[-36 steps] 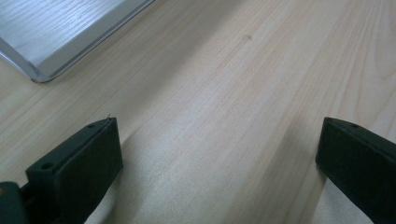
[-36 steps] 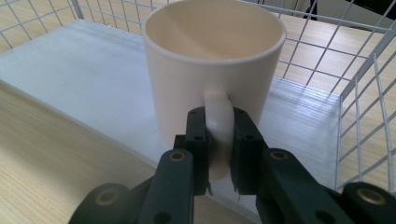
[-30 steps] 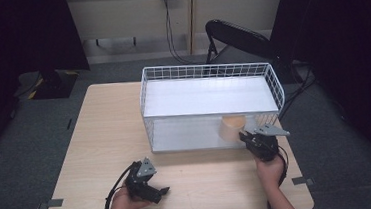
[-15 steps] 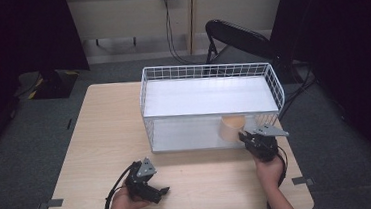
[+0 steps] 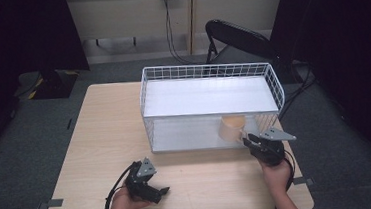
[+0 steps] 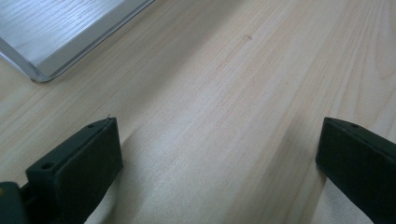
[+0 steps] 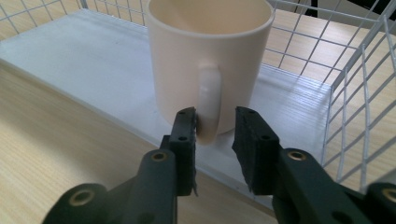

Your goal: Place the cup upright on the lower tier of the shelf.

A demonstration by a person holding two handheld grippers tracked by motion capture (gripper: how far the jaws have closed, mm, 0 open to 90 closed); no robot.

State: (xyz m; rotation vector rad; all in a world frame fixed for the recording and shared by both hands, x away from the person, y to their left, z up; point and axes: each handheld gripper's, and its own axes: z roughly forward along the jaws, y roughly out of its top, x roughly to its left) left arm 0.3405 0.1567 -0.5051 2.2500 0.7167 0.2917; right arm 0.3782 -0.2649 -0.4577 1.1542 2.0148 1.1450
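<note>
Mug point(image 5: 232, 128) in rack's point(image 5: 208, 71) lower shelf, right

I work in a lab-like recording room: black curtains point(image 5: 339, 47), grey carpet floor point(image 5: 21, 147), taped-down light wooden table point(image 5: 101, 141), black folding chair point(image 5: 238, 40).

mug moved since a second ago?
No. The mug stands on the rack's lower shelf by the same front wires; the right gripper jaws have just been opening around its handle.

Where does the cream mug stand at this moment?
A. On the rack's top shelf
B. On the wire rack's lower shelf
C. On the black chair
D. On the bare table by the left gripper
B: the cream mug stands upright on the white lower shelf inside the wire rack, its handle toward the right gripper.
</note>
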